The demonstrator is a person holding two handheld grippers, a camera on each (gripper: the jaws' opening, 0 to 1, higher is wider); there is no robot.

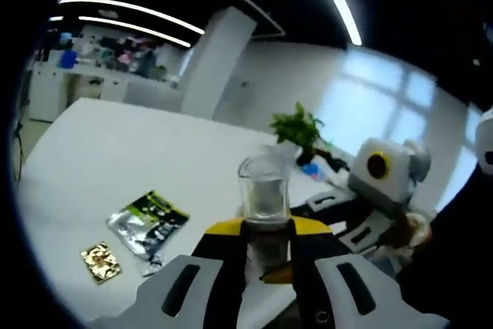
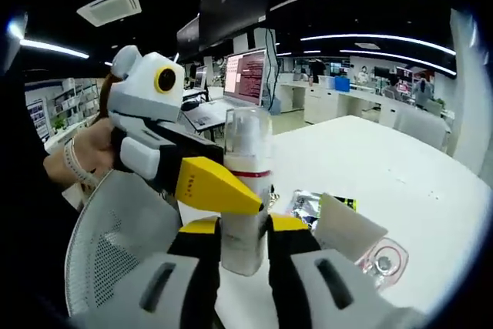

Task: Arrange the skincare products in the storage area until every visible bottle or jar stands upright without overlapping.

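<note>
A white pump bottle (image 2: pixel 245 213) with a clear cap and a red band stands upright between the yellow-tipped jaws of my right gripper (image 2: pixel 246 225), which is shut on its lower body. My left gripper (image 2: pixel 219 184), held by a hand, comes in from the left, and its yellow jaw touches the same bottle's side. In the left gripper view, the bottle's clear cap (image 1: pixel 264 189) rises above my left gripper (image 1: pixel 266 229), whose jaws are shut on it. My right gripper (image 1: pixel 379 179) sits close behind on the right. A clear round jar (image 2: pixel 381 261) lies on the white table (image 2: pixel 416 182).
A silver and green sachet (image 1: pixel 146 221) and a small gold packet (image 1: pixel 100 261) lie on the white table (image 1: pixel 139 152). A white card (image 2: pixel 347 227) leans beside the jar. A green plant (image 1: pixel 299 127) stands behind. A mesh chair back (image 2: pixel 115 248) is at the lower left.
</note>
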